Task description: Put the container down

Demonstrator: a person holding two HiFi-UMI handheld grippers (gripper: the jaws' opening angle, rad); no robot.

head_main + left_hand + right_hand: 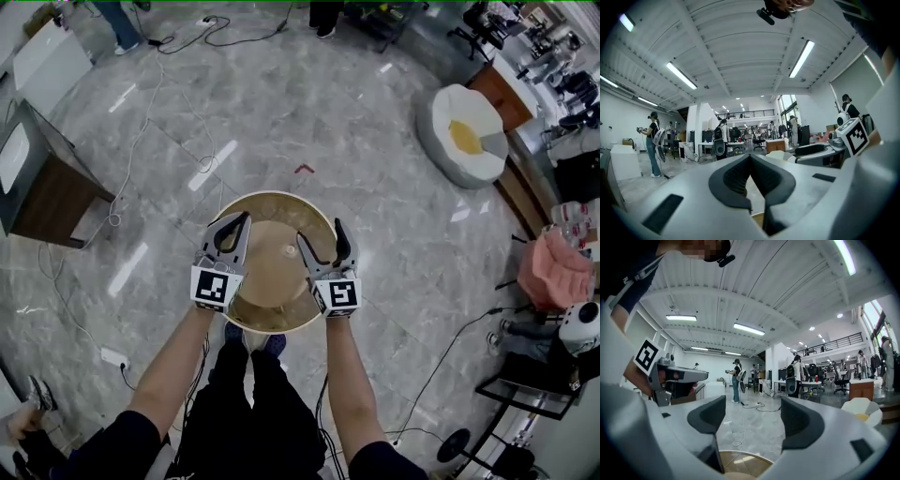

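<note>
Gaping upward, round container (272, 277), rim pinched by left gripper (242, 221) fingers, right gripper (316, 234) fingers spread over it

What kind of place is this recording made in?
Most likely a large open-plan office or lab hall. Rows of desks with office chairs stand under a mezzanine railing, loose cables trail over the polished stone floor, and several people stand about.

Light: bright, from ceiling strip lamps (801, 58)
Glare: pale streaks on marble floor (211, 167)
Edges: fisheye bending, dark corners
</note>
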